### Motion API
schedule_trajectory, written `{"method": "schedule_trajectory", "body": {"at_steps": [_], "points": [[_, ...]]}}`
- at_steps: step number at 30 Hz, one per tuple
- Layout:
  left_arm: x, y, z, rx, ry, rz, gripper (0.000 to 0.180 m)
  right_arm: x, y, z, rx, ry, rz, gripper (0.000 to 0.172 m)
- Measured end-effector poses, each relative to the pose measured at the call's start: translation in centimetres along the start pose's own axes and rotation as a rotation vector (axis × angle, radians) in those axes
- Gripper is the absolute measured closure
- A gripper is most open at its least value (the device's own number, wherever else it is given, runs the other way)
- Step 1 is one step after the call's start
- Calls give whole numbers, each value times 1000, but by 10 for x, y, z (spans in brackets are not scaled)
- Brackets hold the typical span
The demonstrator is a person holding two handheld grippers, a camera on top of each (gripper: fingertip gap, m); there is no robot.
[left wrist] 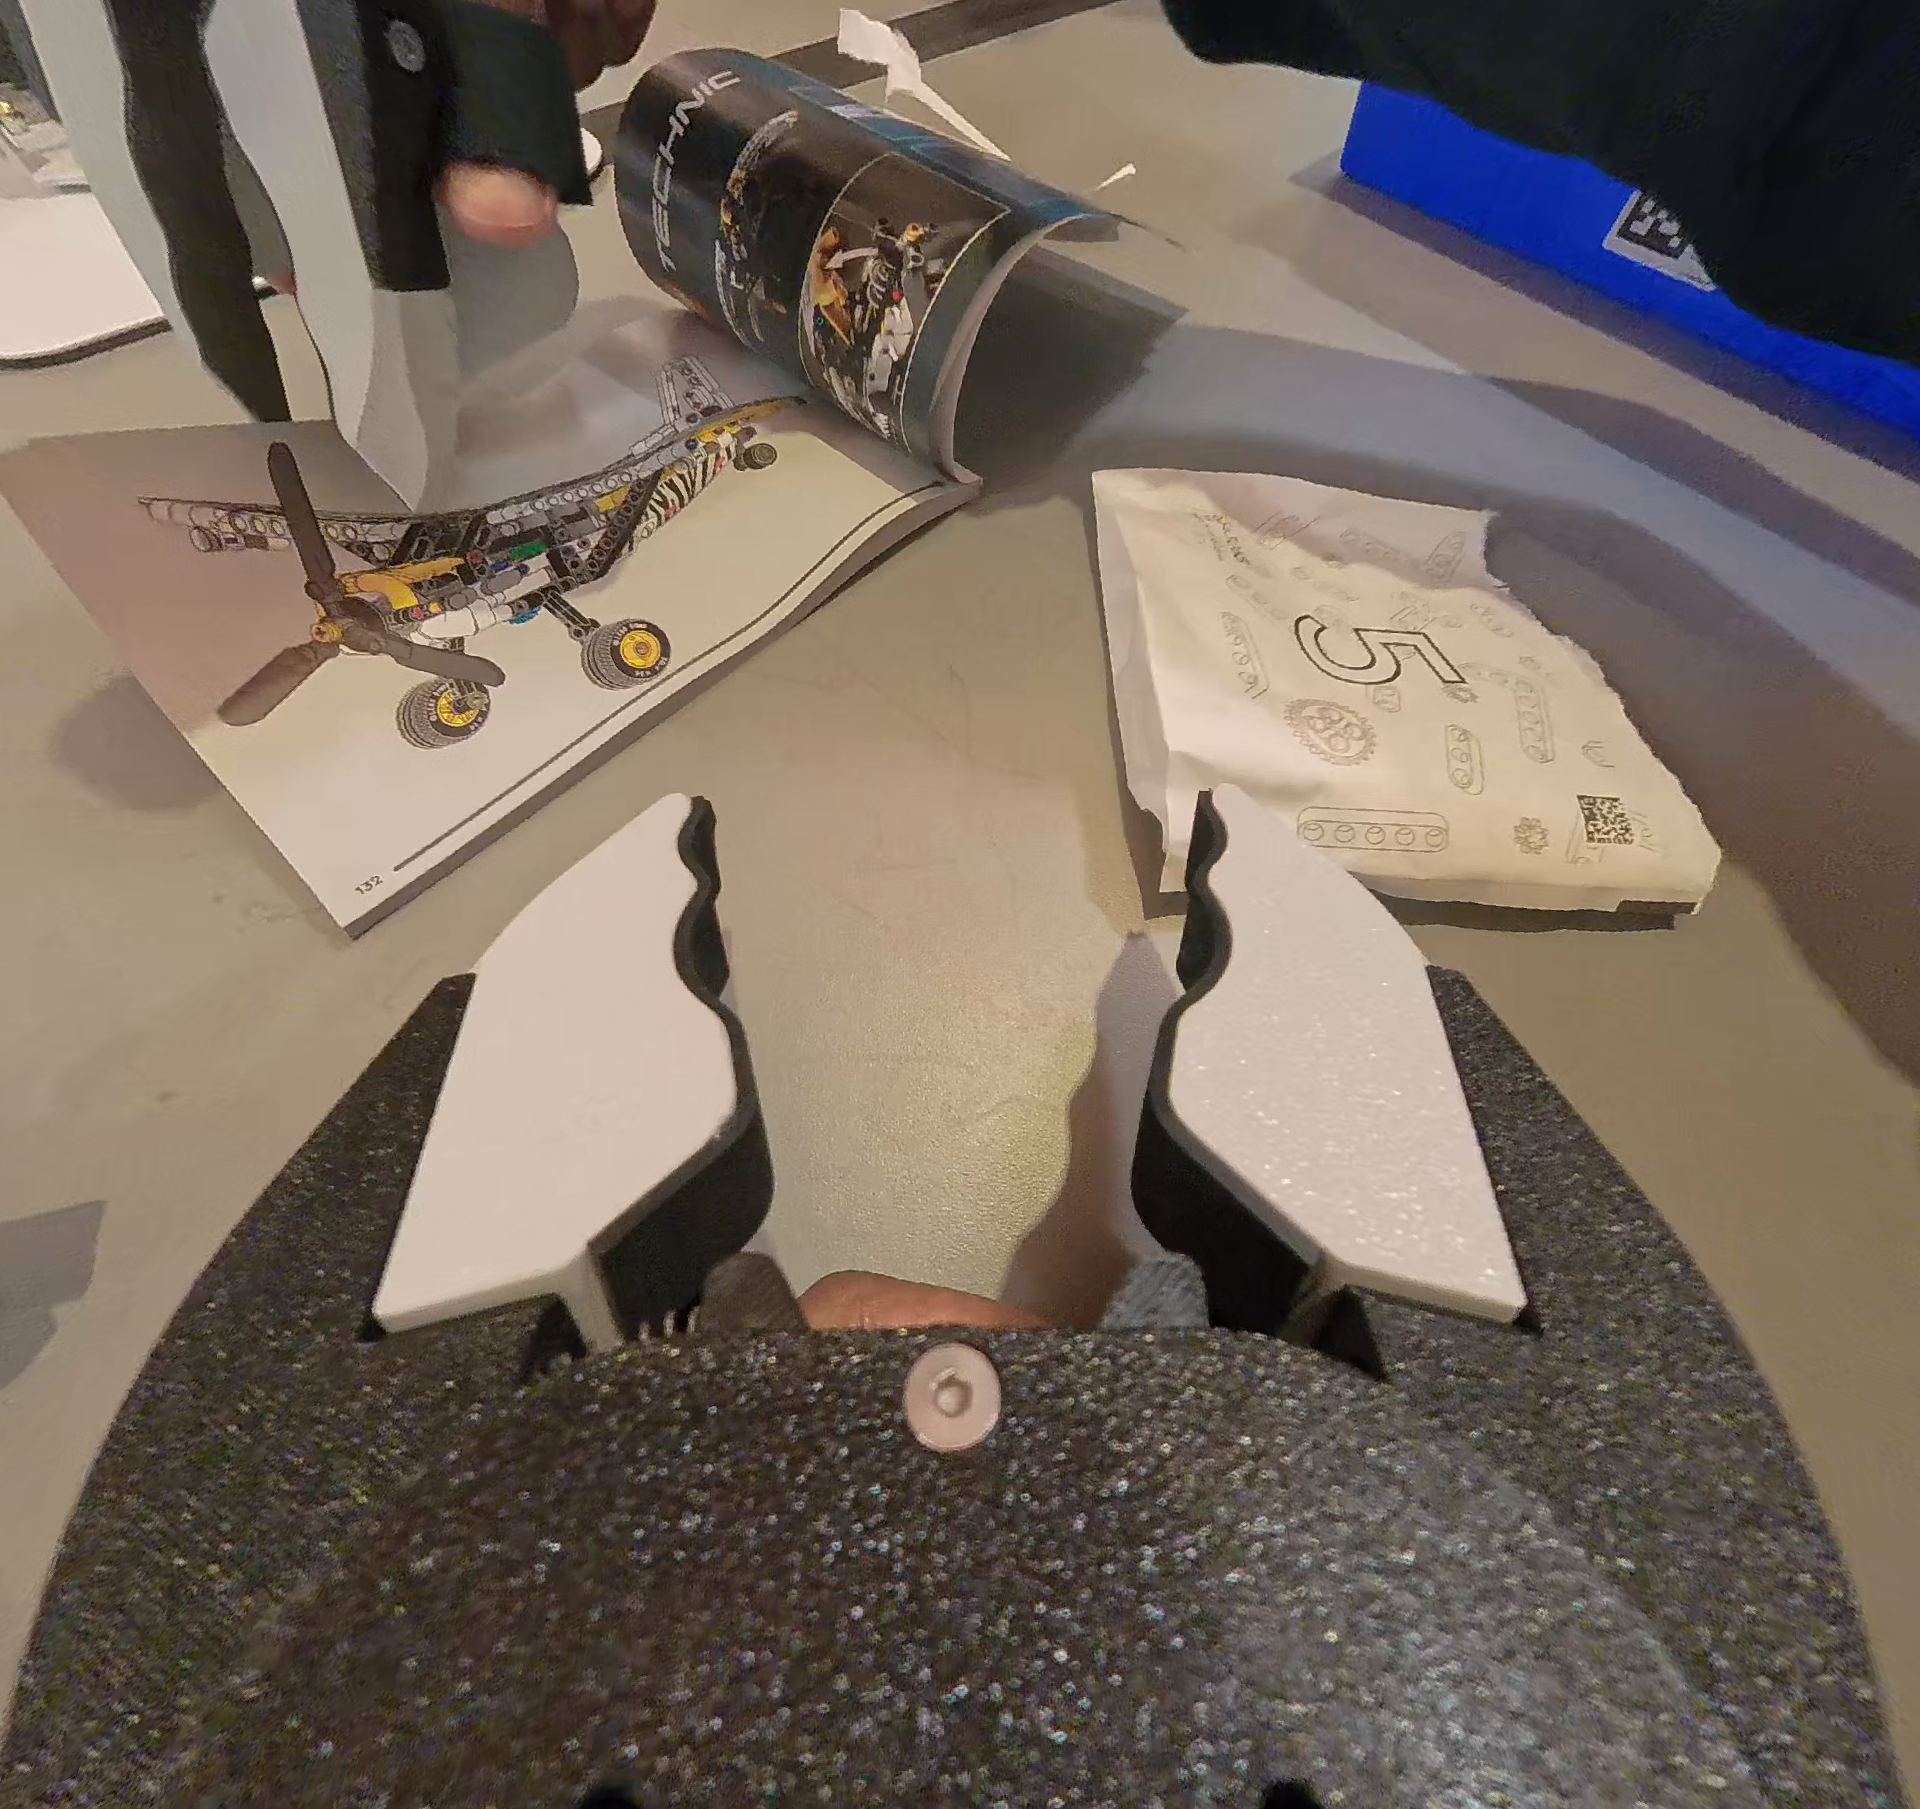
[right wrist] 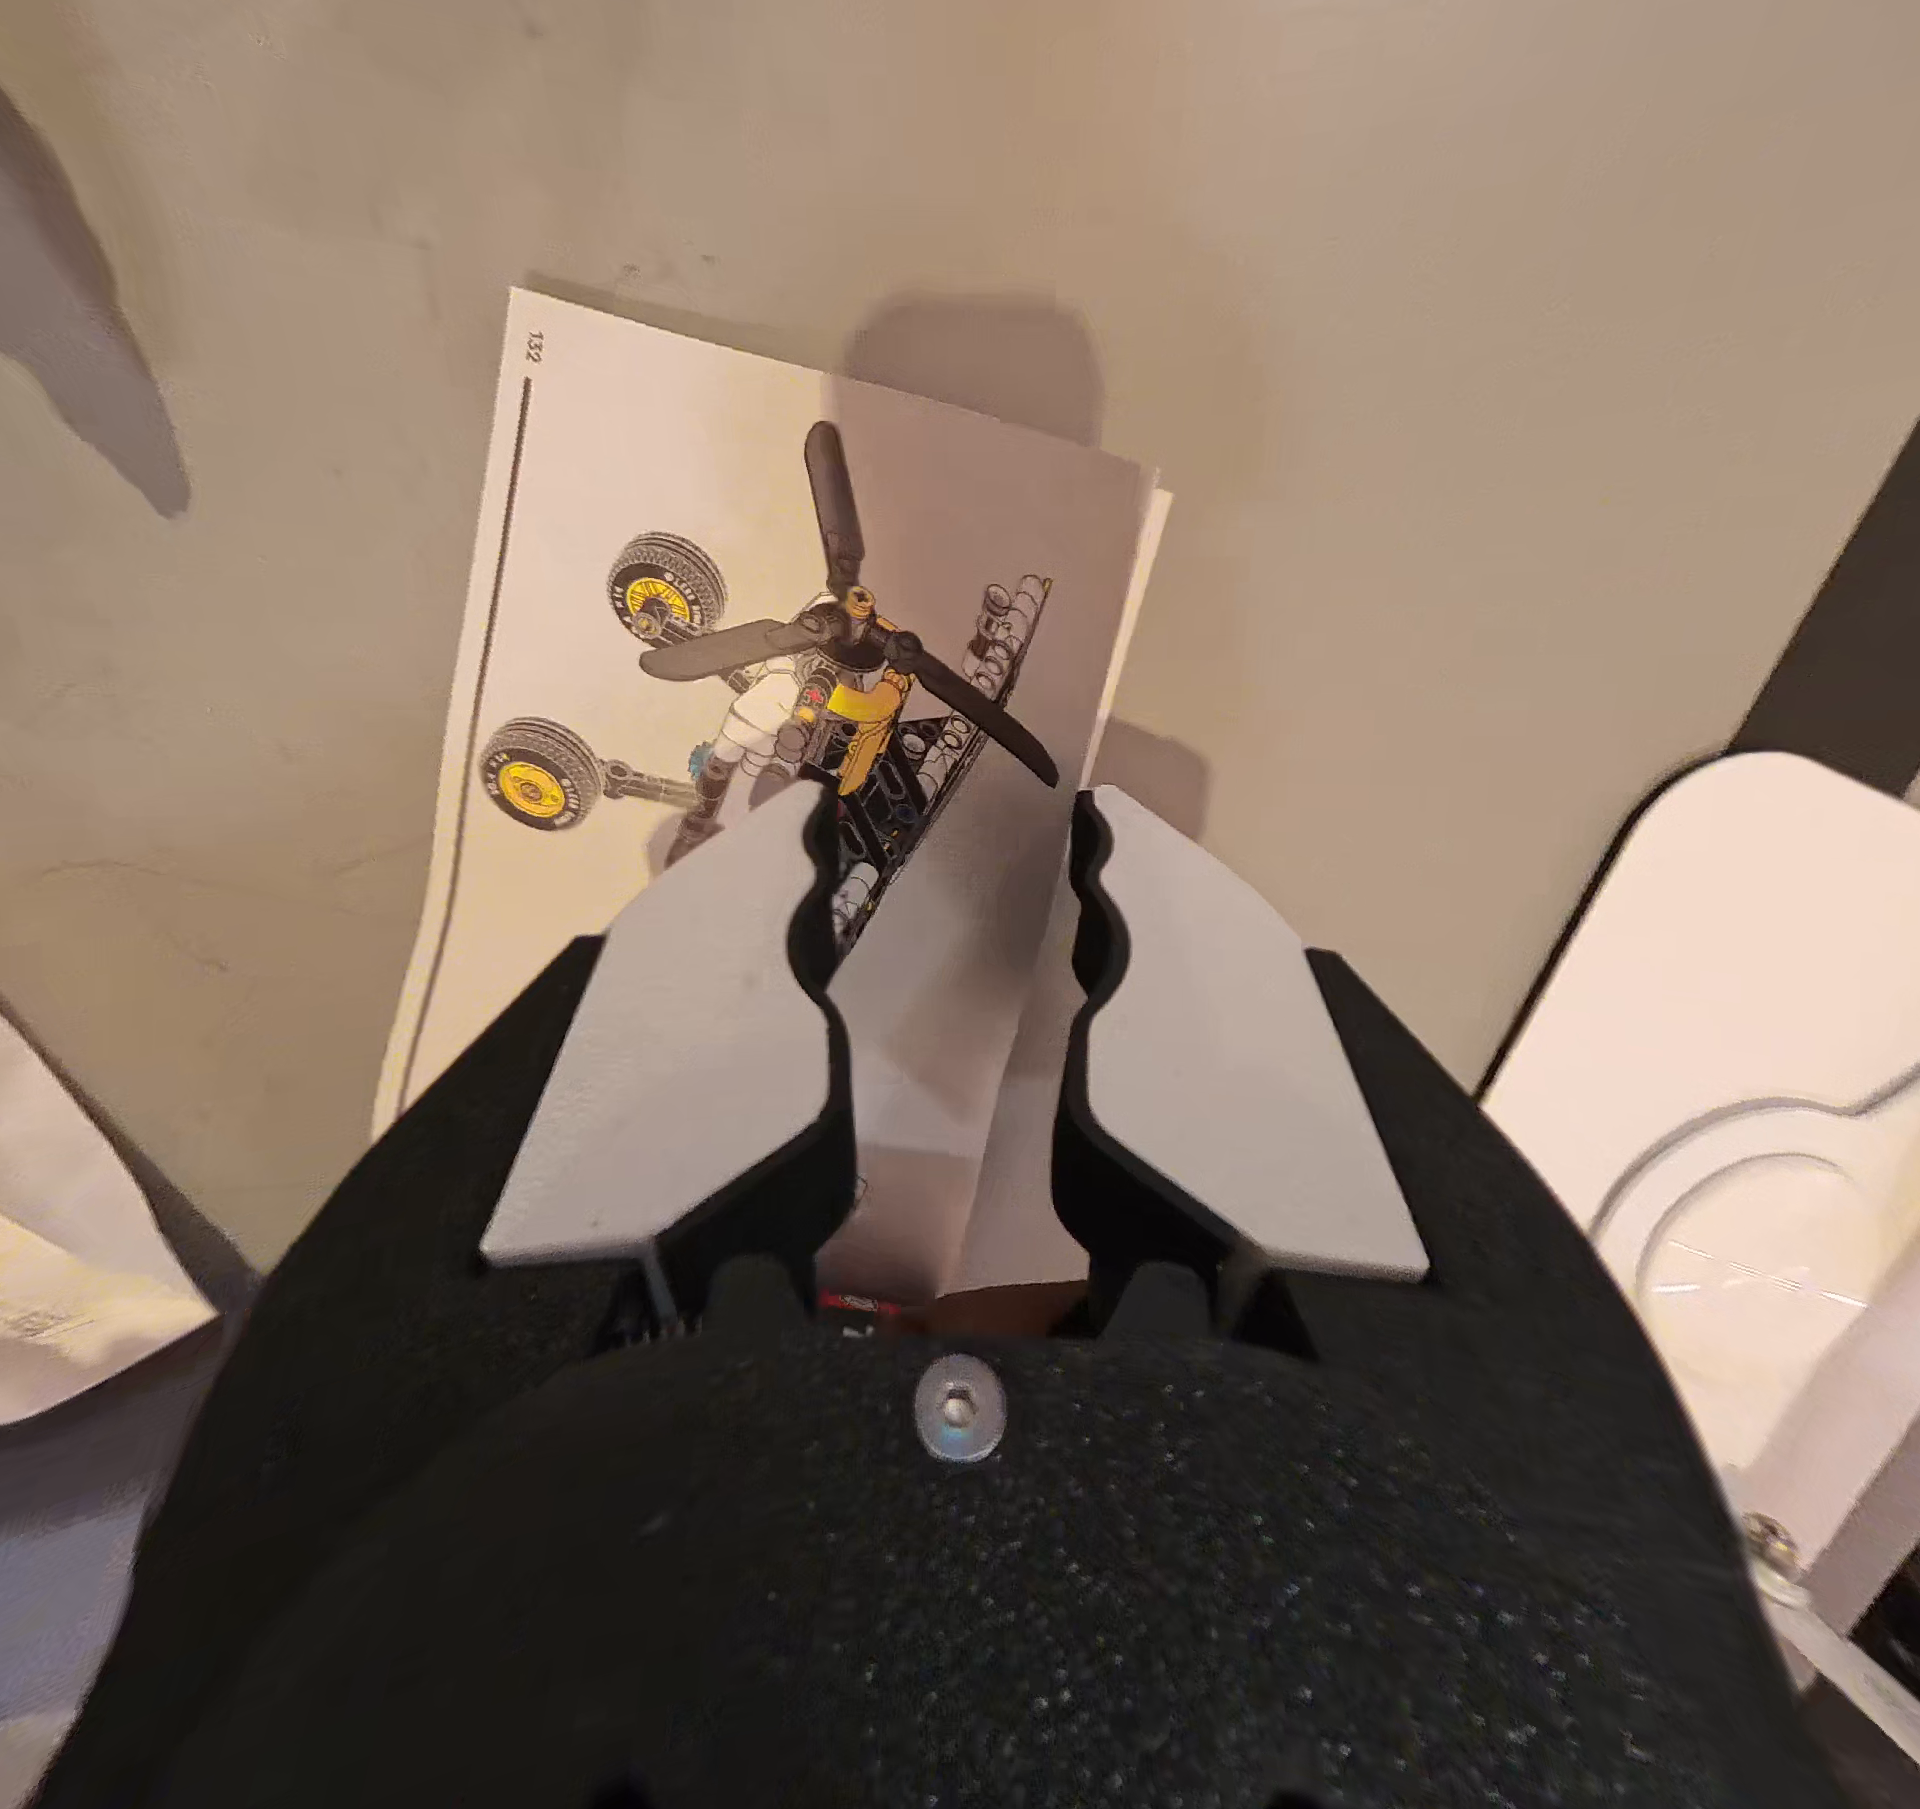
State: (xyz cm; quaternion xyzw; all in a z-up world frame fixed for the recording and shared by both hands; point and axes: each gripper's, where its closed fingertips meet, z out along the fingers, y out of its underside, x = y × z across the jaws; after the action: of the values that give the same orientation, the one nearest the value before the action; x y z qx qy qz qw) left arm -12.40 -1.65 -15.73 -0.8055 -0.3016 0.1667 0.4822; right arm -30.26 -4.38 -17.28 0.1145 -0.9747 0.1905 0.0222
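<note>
The instruction booklet point(left wrist: 623, 720) lies open on the grey tabletop point(left wrist: 935, 616), showing a page w/ a propeller plane drawing. Its cover side is curled up into a roll point(left wrist: 810, 232) at approx. 12 o'clock from the left hand-held gripper point(left wrist: 951, 814).

One loose page point(right wrist: 966, 928) stands lifted off the booklet, right between the fingers point(right wrist: 727, 928) of the right hand-held gripper point(right wrist: 945, 803). Those jaws are partly apart and the pads don't look pressed onto the sheet.

The left hand-held gripper hangs wide apart w/ nothing in it, over bare tabletop. The booklet is at its 10 o'clock. A white printed paper bag point(left wrist: 1403, 720) w/ a torn top lies at 2 o'clock, just beside its fingertip.

Further out: a person's hand point(left wrist: 499, 201) at 11, paper scraps point(left wrist: 894, 66) at 12, a blue box point(left wrist: 1558, 232) at 1.
</note>
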Motion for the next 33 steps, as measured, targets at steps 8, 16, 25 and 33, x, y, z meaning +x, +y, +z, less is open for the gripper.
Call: {"method": "schedule_trajectory", "body": {"at_steps": [8, 16, 25, 33], "points": [[0, 0, -1, 7, 4, -3, 93, 12, 0, -14, 72, 151, -140, 170], [-7, -3, -1, 24, -33, -17, 93, 8, 2, -31, 141, 214, -199, 171], [-34, -25, 0, 113, -192, -124, 87, 9, 11, -80, 314, 265, -103, 171], [-59, -46, 19, 170, -193, -362, 87, 12, 23, -100, 447, 312, 11, 171]]}}
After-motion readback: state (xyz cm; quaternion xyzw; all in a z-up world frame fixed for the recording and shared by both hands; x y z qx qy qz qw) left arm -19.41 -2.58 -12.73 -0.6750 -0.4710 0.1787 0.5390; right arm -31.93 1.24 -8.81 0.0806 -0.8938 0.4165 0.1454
